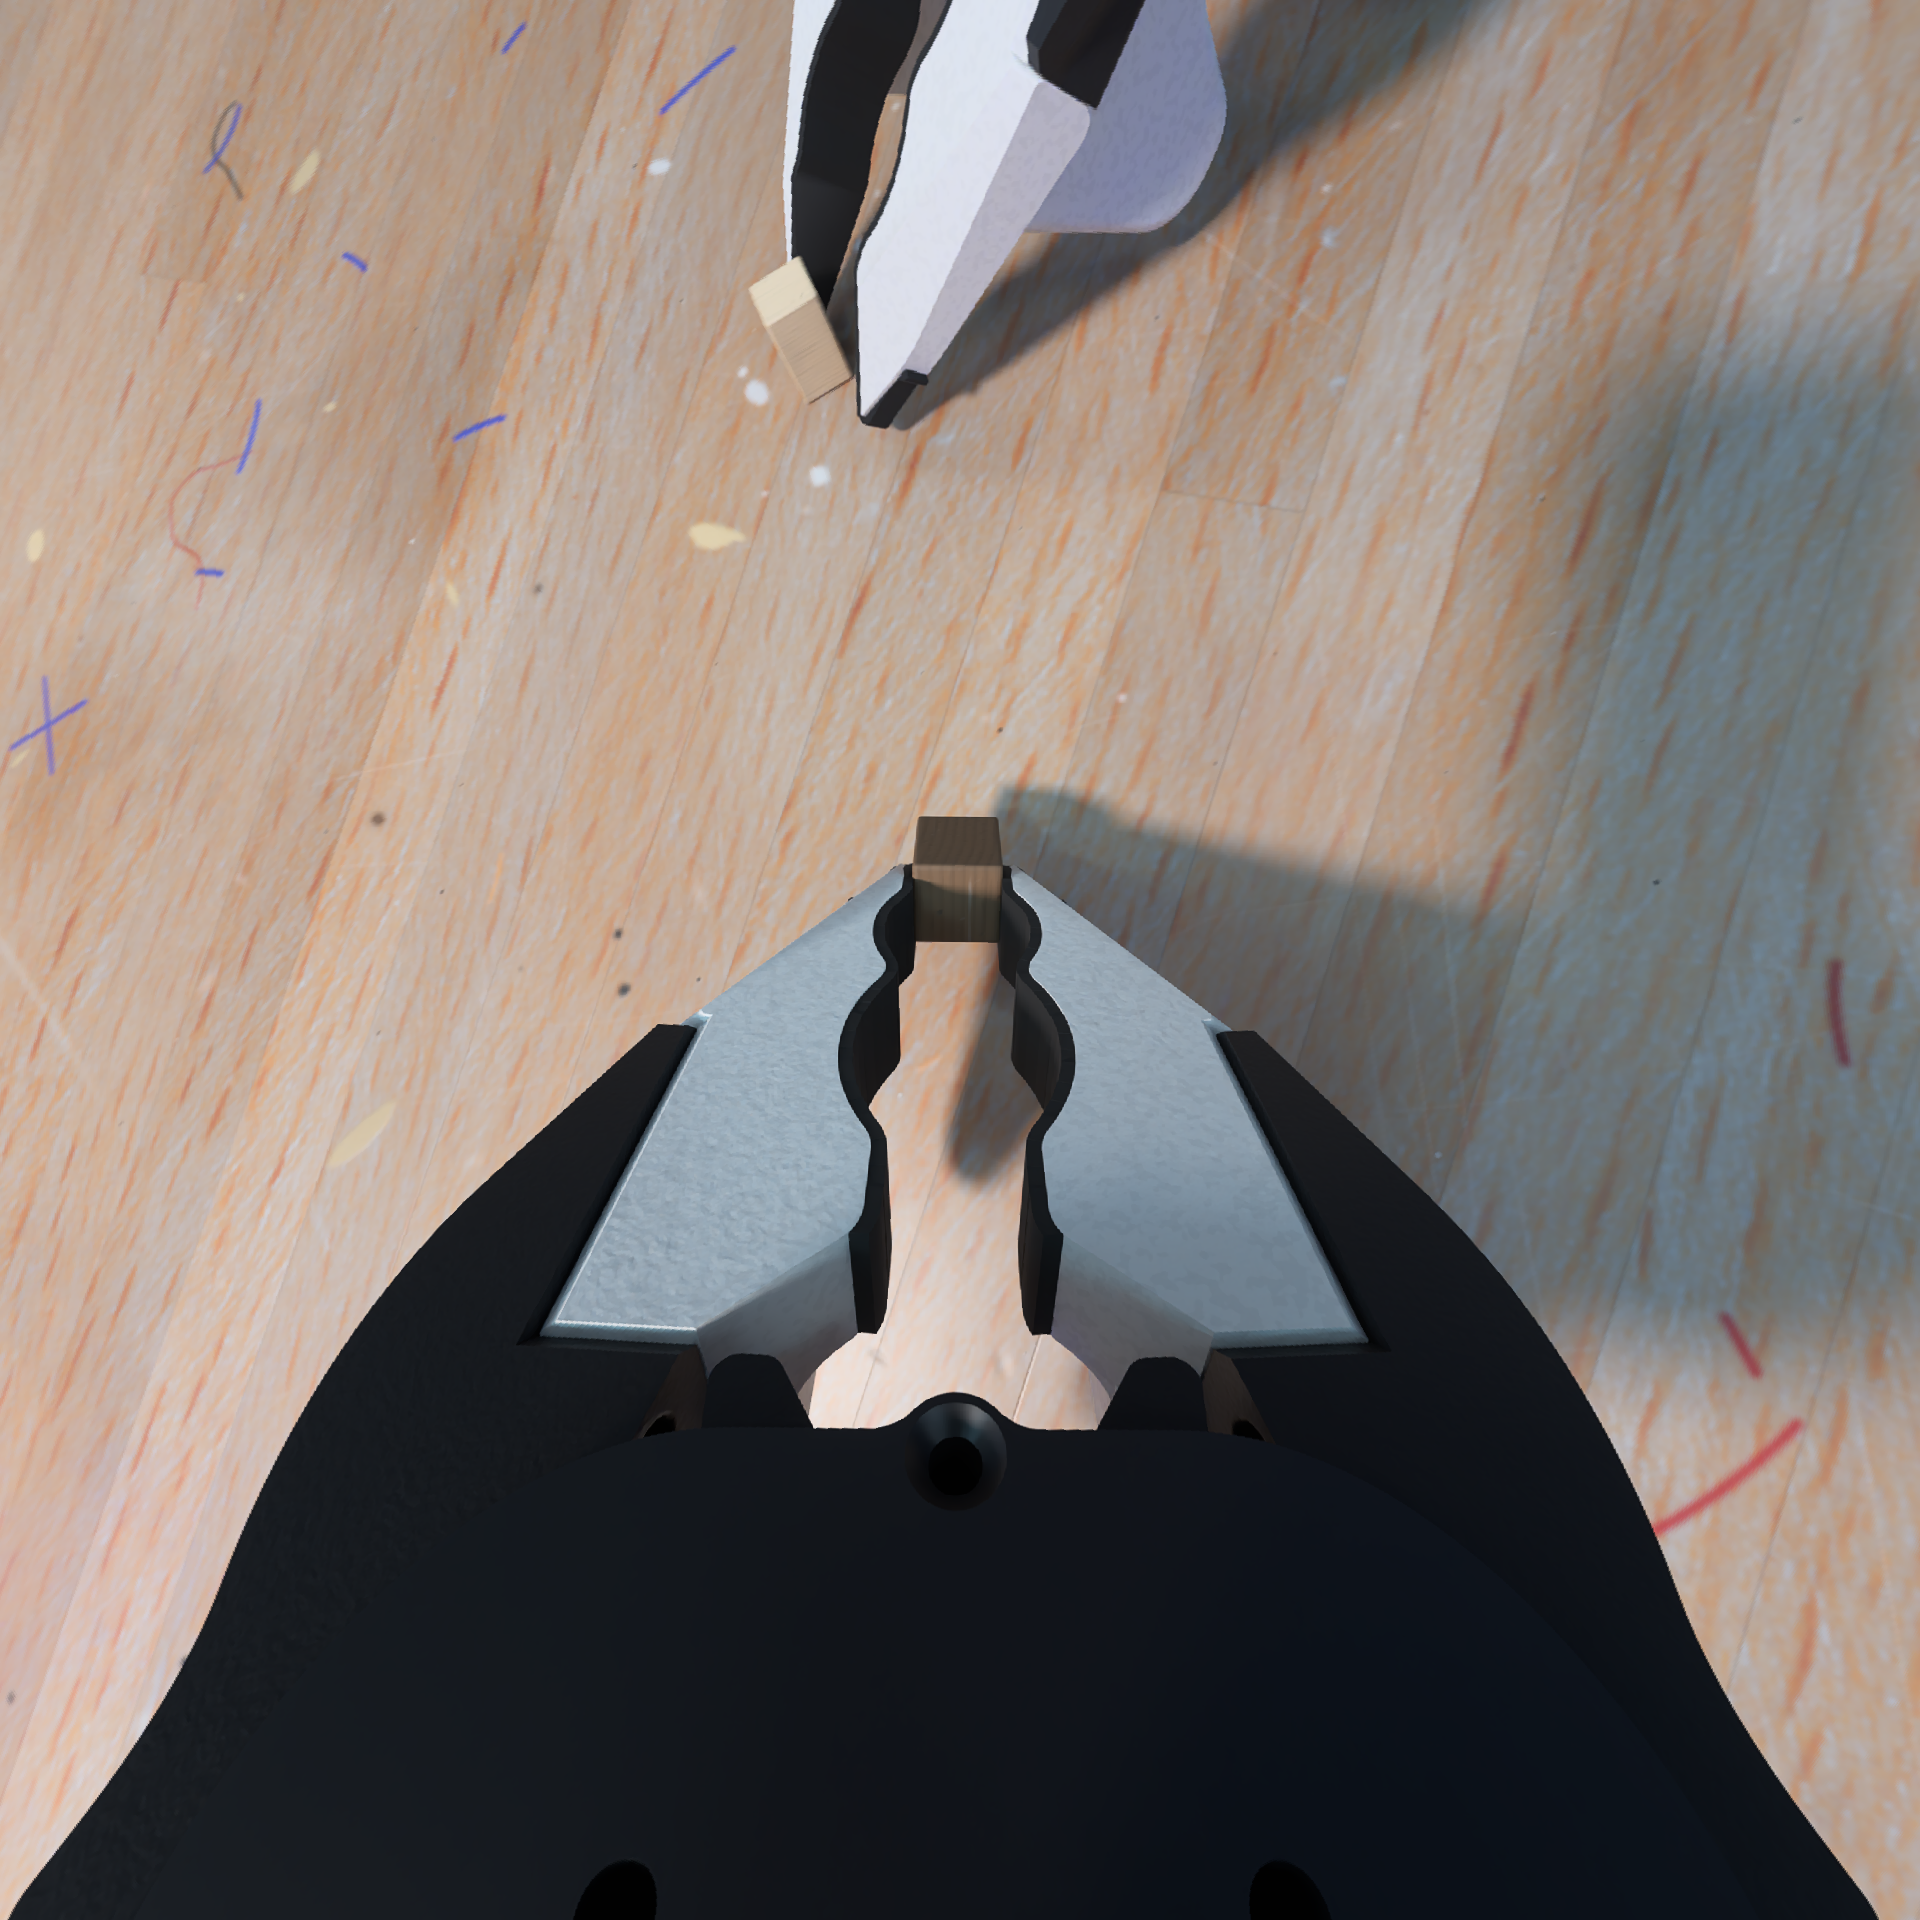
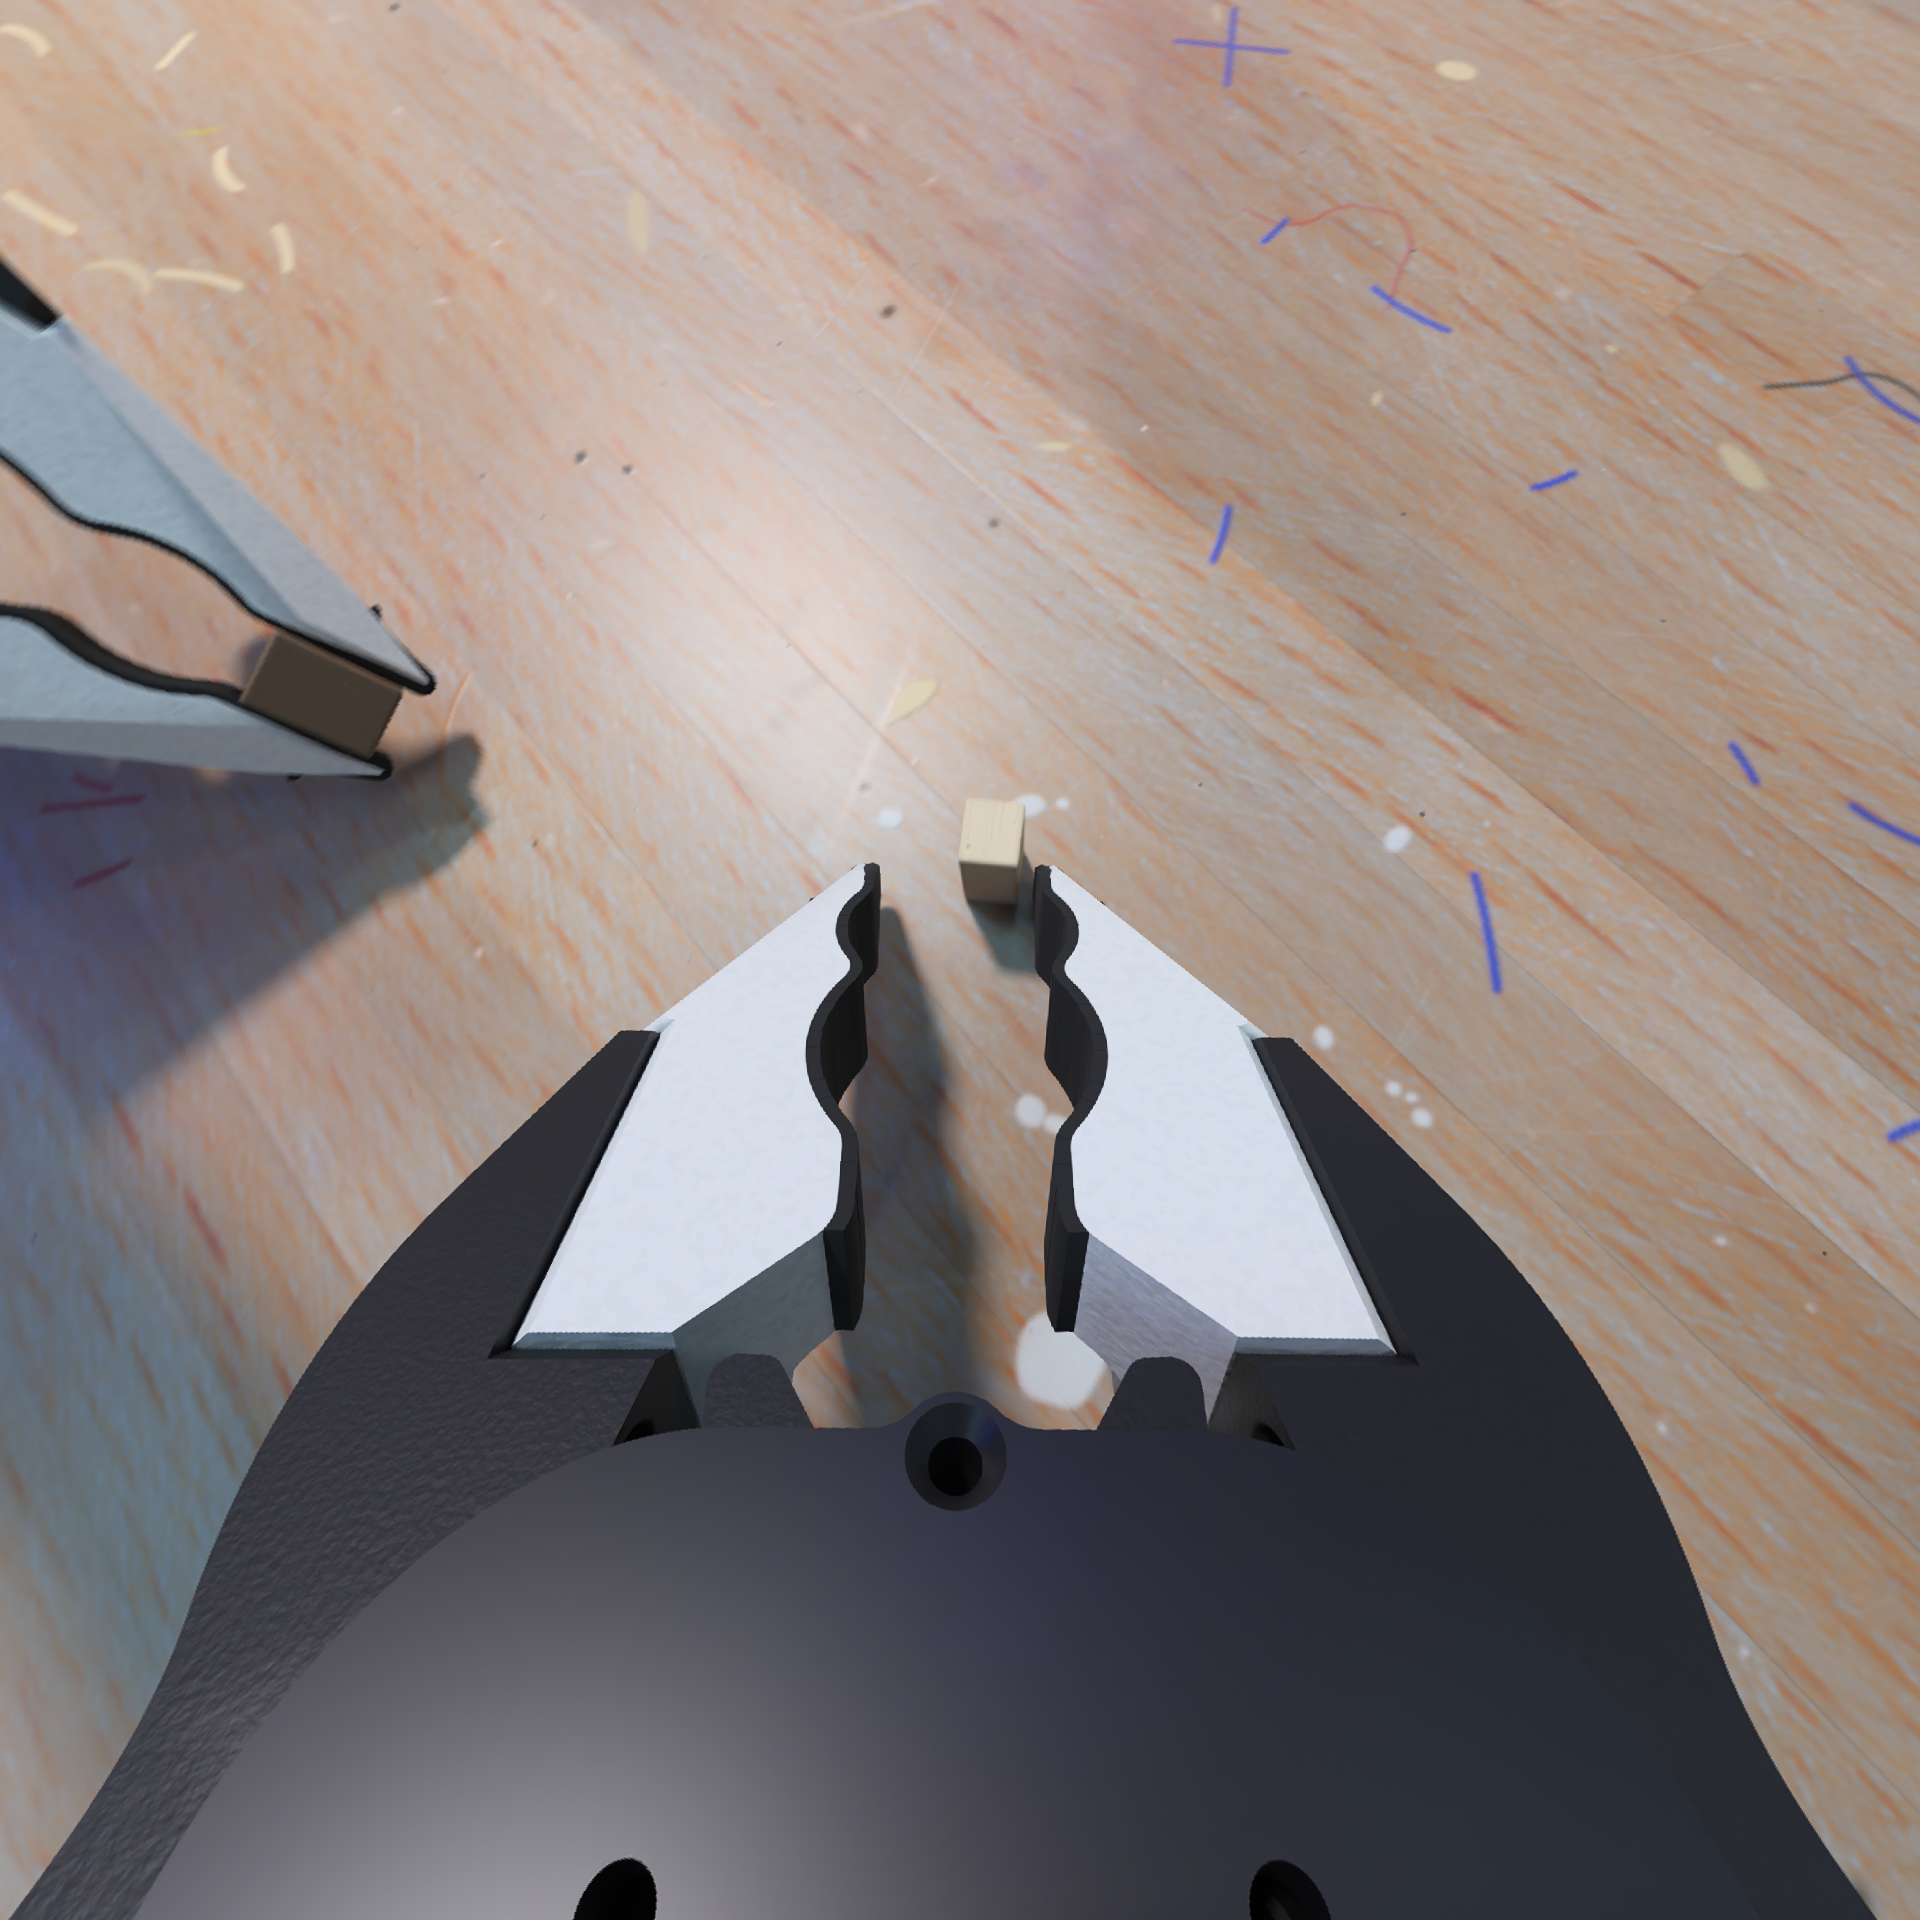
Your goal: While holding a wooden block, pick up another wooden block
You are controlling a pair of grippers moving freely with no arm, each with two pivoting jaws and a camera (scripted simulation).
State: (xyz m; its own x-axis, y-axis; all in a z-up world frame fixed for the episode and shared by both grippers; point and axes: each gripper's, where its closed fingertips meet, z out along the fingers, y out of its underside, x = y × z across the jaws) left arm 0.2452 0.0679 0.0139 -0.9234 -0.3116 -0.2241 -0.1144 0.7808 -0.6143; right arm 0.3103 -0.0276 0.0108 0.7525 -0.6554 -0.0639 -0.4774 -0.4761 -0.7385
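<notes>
Left wrist view: left gripper clamped on a dark block, lifted off the table; first half done. Right gripper stands with fingers apart, holding nothing. Pale block lies on the table just beyond the right gripper's tips, nearest its right finger, not yet between them. Remaining: straddle, close, lift.

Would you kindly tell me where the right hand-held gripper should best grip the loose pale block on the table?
Probably across the pale block's two flat vertical side faces, coming from above. It lies just ahead of the open right hand-held gripper, nearer one fingertip, so centre the gap over it first.
</notes>
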